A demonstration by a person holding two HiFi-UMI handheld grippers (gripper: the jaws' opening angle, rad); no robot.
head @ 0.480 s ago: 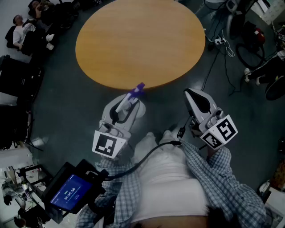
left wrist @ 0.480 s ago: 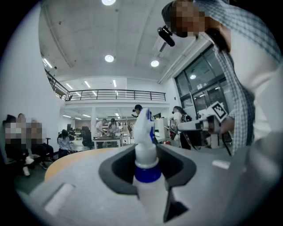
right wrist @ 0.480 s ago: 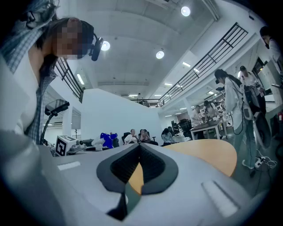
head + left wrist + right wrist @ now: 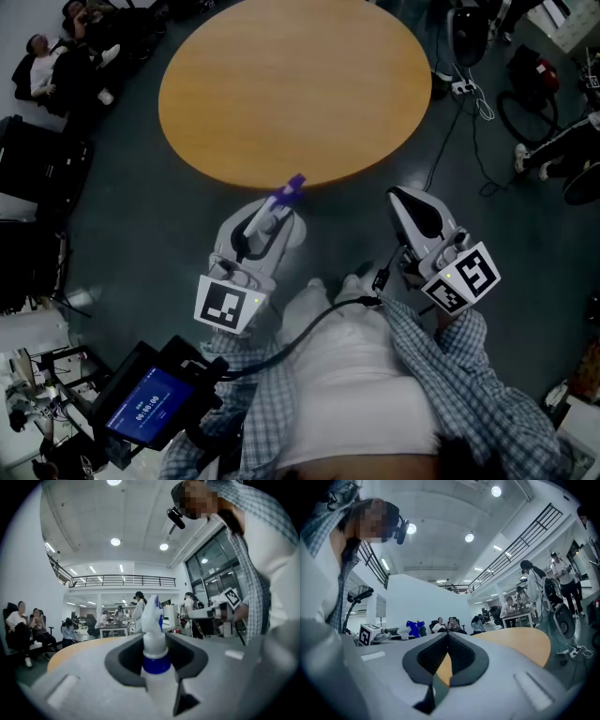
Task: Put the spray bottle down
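Nearest, a black cable (image 4: 323,317) runs across the person's white front towards the grippers. If it pulls tight as the arms reach out, it could tug a gripper off line.

The left gripper (image 4: 279,212), the white one with a marker cube, holds the white plastic spray bottle with a blue collar and blue-tipped trigger head (image 4: 154,651). Its dark jaws are closed on the bottle below the collar, and the bottle stands upright between them.

In the head view the bottle hangs over the dark floor, just short of the near edge of the round wooden table (image 4: 295,84). Letting go here would probably drop it to the floor rather than onto the tabletop. That looks like the main hazard.

The grip is high on the bottle and its base is hidden, so I cannot tell how far the base sits above the tabletop. Going forward too low could knock the base on the rim. A release before the base rests flat could let the top-heavy bottle topple. Set down too close to the near rim, it may tip off.

The right gripper (image 4: 447,641) is empty, with its jaw tips together. It sits to the right, well apart from the bottle and short of the table, so it is little danger unless it swings left.

Far left, seated people (image 4: 47,61) are well clear.
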